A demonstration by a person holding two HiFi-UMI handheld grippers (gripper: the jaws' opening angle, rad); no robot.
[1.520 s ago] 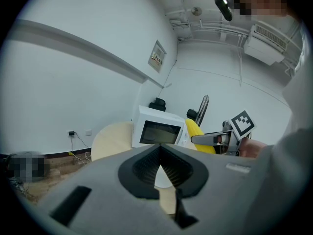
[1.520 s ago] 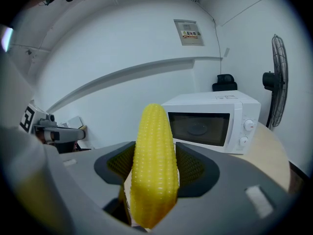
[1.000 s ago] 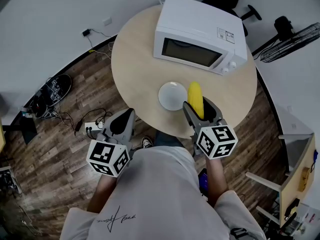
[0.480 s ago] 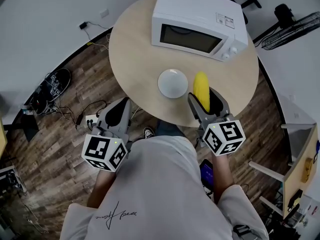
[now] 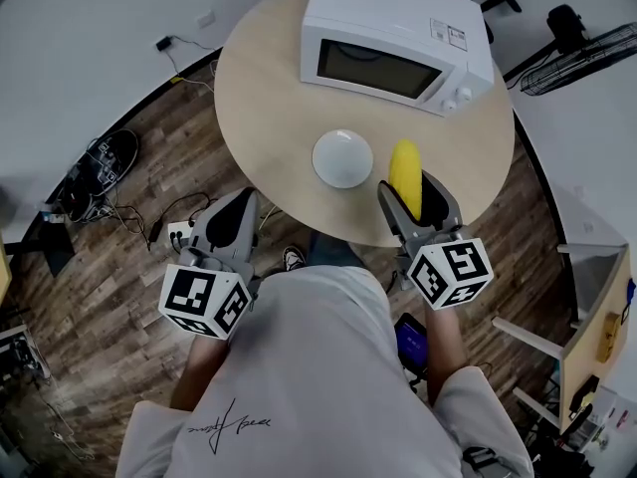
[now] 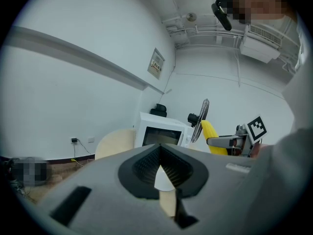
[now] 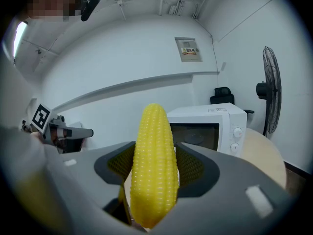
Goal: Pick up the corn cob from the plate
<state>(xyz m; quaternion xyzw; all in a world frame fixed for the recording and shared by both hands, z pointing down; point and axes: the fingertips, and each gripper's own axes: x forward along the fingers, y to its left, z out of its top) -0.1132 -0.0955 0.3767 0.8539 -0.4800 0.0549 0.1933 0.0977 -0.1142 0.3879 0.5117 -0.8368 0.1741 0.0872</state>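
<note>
While the right gripper [image 5: 408, 193] clamps the corn cob [image 5: 404, 167] clear of the plate [image 5: 342, 158], a firm, level grip is needed; the left gripper [image 5: 242, 199] is closed and empty.

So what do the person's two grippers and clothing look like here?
Both match: the left gripper and right gripper have grey bodies, black ribbed pads and a white cube with black square markers at the rear. No cables on them. The person wears a pale short-sleeved T-shirt with small script print.
</note>
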